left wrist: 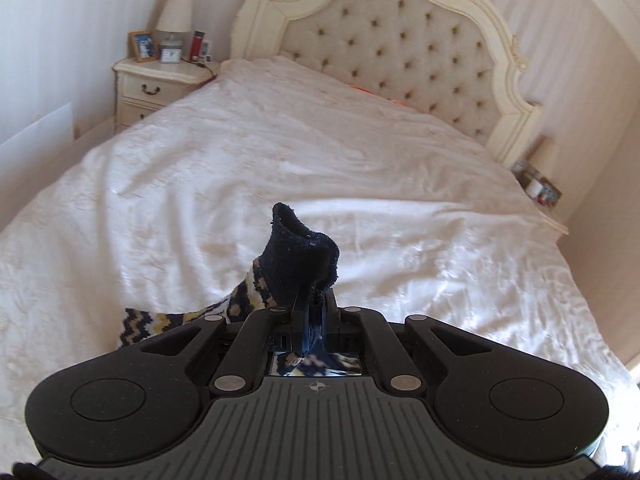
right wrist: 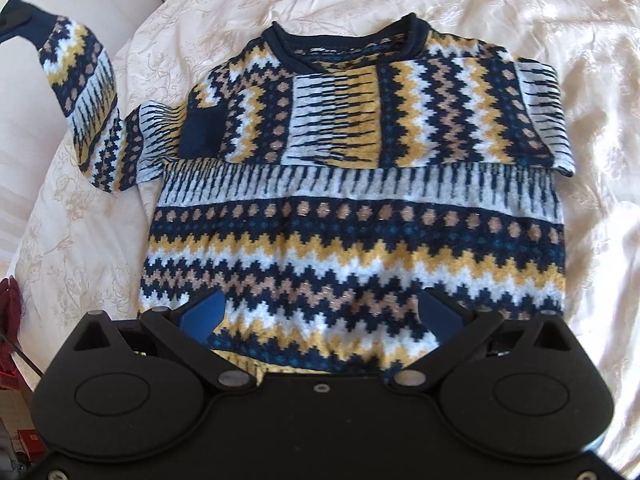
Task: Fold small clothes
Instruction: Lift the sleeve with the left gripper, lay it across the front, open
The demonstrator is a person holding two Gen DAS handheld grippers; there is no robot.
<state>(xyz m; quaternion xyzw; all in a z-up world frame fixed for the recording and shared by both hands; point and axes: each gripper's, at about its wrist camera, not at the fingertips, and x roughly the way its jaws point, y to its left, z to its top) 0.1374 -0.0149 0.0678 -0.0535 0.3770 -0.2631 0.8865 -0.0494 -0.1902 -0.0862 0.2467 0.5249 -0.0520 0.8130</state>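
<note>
Left wrist view: left gripper is clenched on the navy cuff of the sweater sleeve, cuff sticking up past the fingers, patterned sleeve trailing down-left onto the bed. Fingertips themselves are buried in knit, hard to make out. Beyond: tufted headboard, nightstand with a lamp. Rest of the sweater is out of this view, cut off below the gripper body.

Right wrist view: sweater lies flat on the bed, collar away from the camera, hem nearest and partly hidden under the gripper body. Right gripper is released, blue fingers spread wide over the lower body of the sweater; cannot tell if they touch the knit or hover just above. One sleeve already lies folded across the chest, its dark cuff resting near the left armhole. The other sleeve arcs up and out at the image's left, lifted off the bed, its cuff end cut off at the frame edge where a dark gripper part shows.

Judgement: the coming move turns on that lifted sleeve. Its long axis runs out sideways from the shoulder, and the left gripper holds its far end, so it is the one placed to carry the cuff across the chest over the first sleeve. The right gripper is nearer the hem, well placed for pinning or the bottom fold.
</note>
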